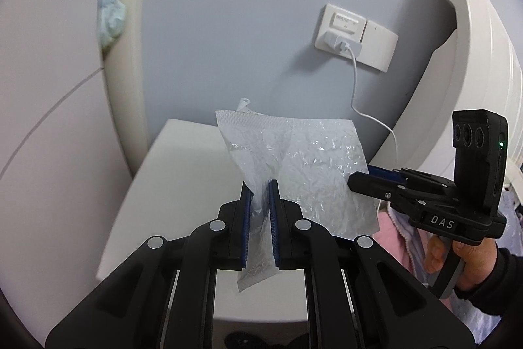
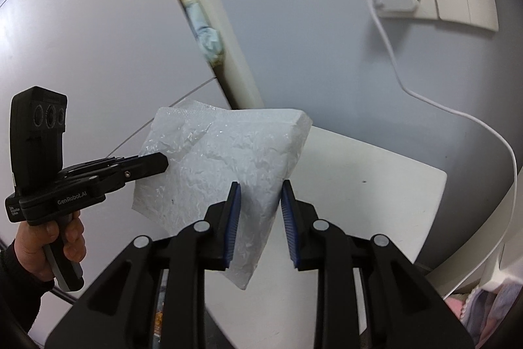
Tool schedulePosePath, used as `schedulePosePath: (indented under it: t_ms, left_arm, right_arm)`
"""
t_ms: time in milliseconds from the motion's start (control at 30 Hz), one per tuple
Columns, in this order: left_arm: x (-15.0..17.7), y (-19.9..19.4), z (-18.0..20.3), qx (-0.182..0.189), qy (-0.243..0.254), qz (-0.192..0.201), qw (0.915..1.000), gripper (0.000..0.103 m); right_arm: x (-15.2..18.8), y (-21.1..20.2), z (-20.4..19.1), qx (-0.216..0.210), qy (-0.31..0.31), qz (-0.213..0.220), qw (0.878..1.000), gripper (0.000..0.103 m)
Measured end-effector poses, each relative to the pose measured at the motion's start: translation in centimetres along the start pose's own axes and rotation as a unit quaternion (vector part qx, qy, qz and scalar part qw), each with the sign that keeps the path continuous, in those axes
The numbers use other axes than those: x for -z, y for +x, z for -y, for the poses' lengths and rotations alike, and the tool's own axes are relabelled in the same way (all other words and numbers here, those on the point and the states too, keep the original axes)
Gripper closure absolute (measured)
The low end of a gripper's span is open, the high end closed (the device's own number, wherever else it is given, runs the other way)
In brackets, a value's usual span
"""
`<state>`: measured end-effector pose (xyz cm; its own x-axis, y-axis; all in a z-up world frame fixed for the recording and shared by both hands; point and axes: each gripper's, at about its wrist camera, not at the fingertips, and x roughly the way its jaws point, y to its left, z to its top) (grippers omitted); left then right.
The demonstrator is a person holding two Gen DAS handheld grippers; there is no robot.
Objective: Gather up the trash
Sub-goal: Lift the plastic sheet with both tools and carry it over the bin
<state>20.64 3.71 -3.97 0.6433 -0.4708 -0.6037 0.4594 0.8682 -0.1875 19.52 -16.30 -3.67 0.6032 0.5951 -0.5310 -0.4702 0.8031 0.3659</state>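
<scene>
Both grippers pinch one crinkled plastic bag (image 1: 307, 165): left gripper (image 1: 260, 185) its left side, right gripper (image 2: 260, 187) its right.

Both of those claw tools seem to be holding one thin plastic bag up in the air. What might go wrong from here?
1. The plastic bag is thin and crinkled; pulled between the left gripper and the right gripper, it might tear.
2. Each gripper pinches only an edge, so the bag may slip out.
3. A white charger cable hangs just behind and could snag.
</scene>
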Motion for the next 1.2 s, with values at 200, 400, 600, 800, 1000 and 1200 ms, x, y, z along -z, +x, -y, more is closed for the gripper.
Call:
schedulePosePath:
  t_ms: [200, 400, 600, 800, 1000, 1200]
  left_arm:
    - [2.1, -5.7, 0.1, -0.034, -0.011, 0.021, 0.9991, 0.094]
    - [5.4, -11.0, -1.1, -0.066, -0.034, 0.038, 0.9966, 0.094]
    - [9.2, -15.4, -2.6, -0.092, -0.056, 0.047, 0.9931, 0.094]
    - [13.8, -18.7, -4.4, -0.118, -0.088, 0.044, 0.9881, 0.094]
    - [19.0, -21.5, -6.8, -0.151, -0.134, 0.039, 0.9786, 0.094]
    - [24.7, -22.6, -9.6, -0.177, -0.187, 0.023, 0.9661, 0.094]
  right_arm:
    - [1.4, -1.3, -4.4, -0.031, -0.030, 0.000, 0.999, 0.077]
    - [2.8, -1.8, -9.3, -0.060, -0.061, -0.006, 0.996, 0.077]
    - [5.1, -1.5, -14.0, -0.082, -0.087, -0.023, 0.993, 0.077]
    - [7.4, 0.0, -18.3, -0.102, -0.111, -0.048, 0.987, 0.077]
    - [10.4, 2.8, -22.5, -0.130, -0.136, -0.085, 0.978, 0.077]
    - [14.3, 6.4, -25.9, -0.149, -0.165, -0.135, 0.966, 0.077]
